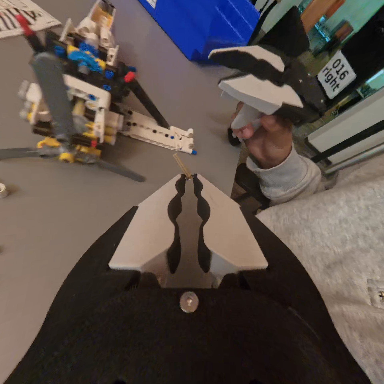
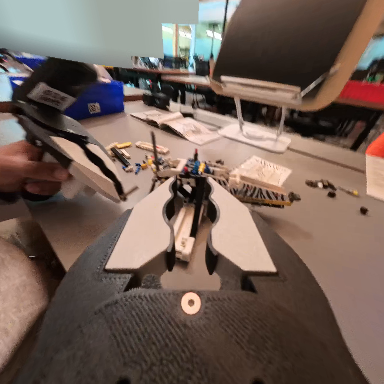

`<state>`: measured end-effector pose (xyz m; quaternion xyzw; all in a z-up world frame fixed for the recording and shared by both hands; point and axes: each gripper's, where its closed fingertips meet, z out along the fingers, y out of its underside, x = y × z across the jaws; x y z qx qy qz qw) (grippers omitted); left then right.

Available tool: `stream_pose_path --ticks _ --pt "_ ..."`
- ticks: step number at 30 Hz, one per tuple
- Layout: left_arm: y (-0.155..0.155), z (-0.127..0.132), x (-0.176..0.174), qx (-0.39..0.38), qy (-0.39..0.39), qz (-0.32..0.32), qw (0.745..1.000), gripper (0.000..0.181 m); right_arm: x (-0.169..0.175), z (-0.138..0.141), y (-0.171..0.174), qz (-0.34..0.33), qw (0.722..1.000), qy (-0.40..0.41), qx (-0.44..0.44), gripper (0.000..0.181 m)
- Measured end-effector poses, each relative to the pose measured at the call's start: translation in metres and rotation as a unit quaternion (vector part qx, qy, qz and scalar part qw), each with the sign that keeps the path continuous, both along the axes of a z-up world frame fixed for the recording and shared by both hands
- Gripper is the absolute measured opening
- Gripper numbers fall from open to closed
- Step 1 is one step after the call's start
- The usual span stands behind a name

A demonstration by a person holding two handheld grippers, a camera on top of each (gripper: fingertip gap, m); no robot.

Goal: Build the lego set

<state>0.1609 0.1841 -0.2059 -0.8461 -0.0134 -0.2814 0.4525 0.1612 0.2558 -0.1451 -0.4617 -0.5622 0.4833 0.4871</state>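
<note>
With the left gripper (image 1: 189, 176) pinching a tan pin (image 1: 182, 166) near the model (image 1: 83, 99) on the bench (image 1: 187, 93) and the right gripper (image 2: 191, 185) narrowly parted and empty, the pin likely needs aligning with a hole.

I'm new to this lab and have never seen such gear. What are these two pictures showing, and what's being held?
There is no robot here. A person holds a hand-operated claw in each hand, each carrying a camera that looks along its two fingers. The left camera shows the left claw pinching a thin tan Lego axle at its tips, with the right claw farther off. The right camera shows the right claw open, with the white tail beam of the model between its fingers. On the grey table lie the half-built white, black and yellow Lego model, loose small Lego pieces, an open instruction booklet and a blue plastic bin.
</note>
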Motion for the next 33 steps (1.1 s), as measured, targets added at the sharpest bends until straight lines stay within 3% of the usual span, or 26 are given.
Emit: stream_pose_path --ticks 5,9,10,13,15,24,28,33 --pt "0.013 0.01 0.02 -0.011 0.002 -0.027 1.0 0.006 0.011 0.0 -0.037 0.048 0.991 0.04 0.12 0.021" --pt "0.015 0.01 0.028 0.002 0.089 -0.042 0.995 0.006 0.03 0.02 -0.034 0.024 0.985 0.124 0.119 0.004" --pt "0.016 0.01 0.027 0.009 0.123 -0.037 0.992 0.006 0.031 0.018 -0.032 0.023 0.989 0.109 0.1 0.0" --pt "0.016 0.01 0.024 0.028 0.217 -0.022 0.976 0.006 0.021 -0.001 -0.032 0.04 0.999 0.005 0.026 0.02" --pt "0.015 0.012 0.024 0.035 0.243 -0.02 0.969 0.006 0.016 -0.006 -0.039 0.056 0.998 -0.019 -0.012 0.026" --pt "0.011 0.025 0.024 0.073 0.213 -0.018 0.974 0.006 0.004 -0.018 -0.056 0.11 0.984 -0.068 -0.124 0.027" --pt "0.01 0.027 0.022 0.083 0.21 -0.014 0.974 0.006 0.003 -0.013 -0.06 0.134 0.975 -0.059 -0.166 0.005" --pt "0.01 0.03 0.023 0.094 0.176 -0.012 0.98 0.006 0.002 -0.009 -0.06 0.147 0.967 -0.048 -0.201 0.004"
